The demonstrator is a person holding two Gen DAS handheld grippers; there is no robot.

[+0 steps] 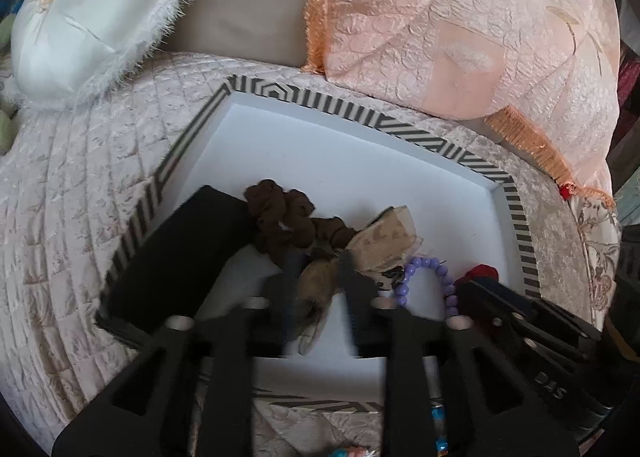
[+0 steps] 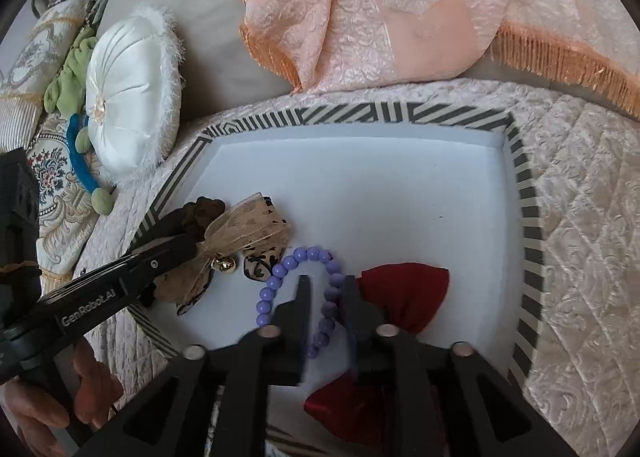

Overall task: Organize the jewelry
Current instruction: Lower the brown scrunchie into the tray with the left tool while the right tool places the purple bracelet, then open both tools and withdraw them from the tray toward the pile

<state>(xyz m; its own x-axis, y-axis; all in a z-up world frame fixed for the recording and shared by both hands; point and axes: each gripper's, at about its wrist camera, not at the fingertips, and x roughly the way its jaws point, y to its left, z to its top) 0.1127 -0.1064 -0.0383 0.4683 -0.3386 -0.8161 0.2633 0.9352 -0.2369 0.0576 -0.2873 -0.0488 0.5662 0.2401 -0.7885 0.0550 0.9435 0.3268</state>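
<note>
A white tray (image 1: pixel 360 161) with a black-and-white striped rim lies on a quilted bed; it also shows in the right wrist view (image 2: pixel 360 185). In it are a brown scrunchie (image 1: pixel 280 221), a beige bow with a bell (image 2: pixel 236 241), a purple bead bracelet (image 2: pixel 296 257), a red bow (image 2: pixel 404 289) and a black box (image 1: pixel 180 253). My left gripper (image 1: pixel 318 277) stands astride the beige bow (image 1: pixel 376 245), jaws apart. My right gripper (image 2: pixel 326 285) is closed around one side of the purple bracelet, over the red bow.
A white round cushion (image 1: pixel 96 17) and a peach fringed blanket (image 1: pixel 460 29) lie behind the tray. A green and blue soft toy (image 2: pixel 76 97) sits at the left. Small colourful items (image 1: pixel 438 421) lie on the quilt in front of the tray.
</note>
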